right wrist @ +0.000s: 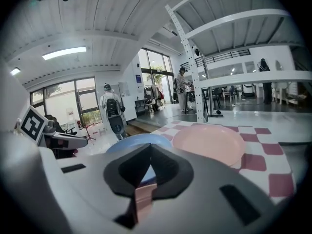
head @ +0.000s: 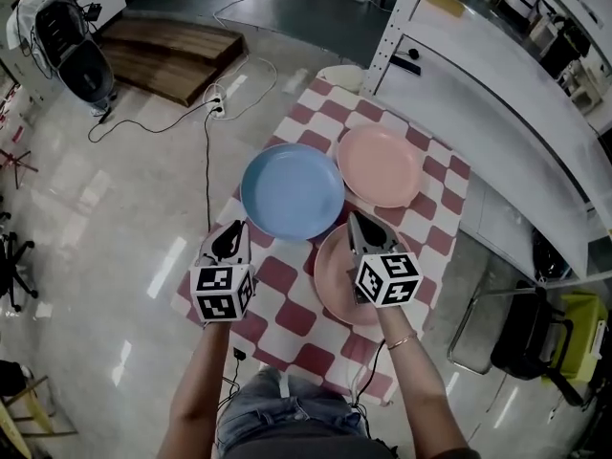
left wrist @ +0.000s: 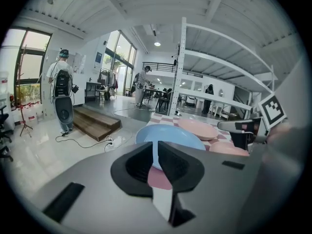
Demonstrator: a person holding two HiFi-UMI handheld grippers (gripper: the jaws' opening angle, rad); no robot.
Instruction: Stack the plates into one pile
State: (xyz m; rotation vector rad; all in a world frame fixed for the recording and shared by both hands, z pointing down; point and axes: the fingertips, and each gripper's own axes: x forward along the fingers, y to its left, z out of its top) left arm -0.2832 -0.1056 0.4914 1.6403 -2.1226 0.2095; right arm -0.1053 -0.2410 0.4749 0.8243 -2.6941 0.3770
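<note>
The left gripper (head: 231,229) is released by only a narrow slit: in the left gripper view (left wrist: 155,145) its two dark jaws stand slightly apart with nothing pressed between the pads, and the blue plate (left wrist: 170,134) shows through the gap beyond them. The right gripper (head: 359,223) is clenched and empty; in the right gripper view (right wrist: 150,146) its jaw tips meet in a point. Each gripper carries a cube with square markers, the left cube (head: 222,292) and the right cube (head: 387,278), nearest the person, whose forearms reach in from the near edge. In the head view the left gripper's tips sit just beside the near-left rim of the blue plate (head: 292,191); whether they touch it cannot be told. The right gripper hangs over the far part of the near pink plate (head: 335,271), which lies near and to the right of the blue one, their rims overlapping. A second pink plate, the far pink plate (head: 380,165), lies farther off to the right, just beside the blue plate. All three rest singly, not yet in one pile, on a red-and-white checked cloth (head: 296,318). A white rack (head: 497,113) stands to the right, and a wooden platform (head: 172,55) lies on the floor at far left.
</note>
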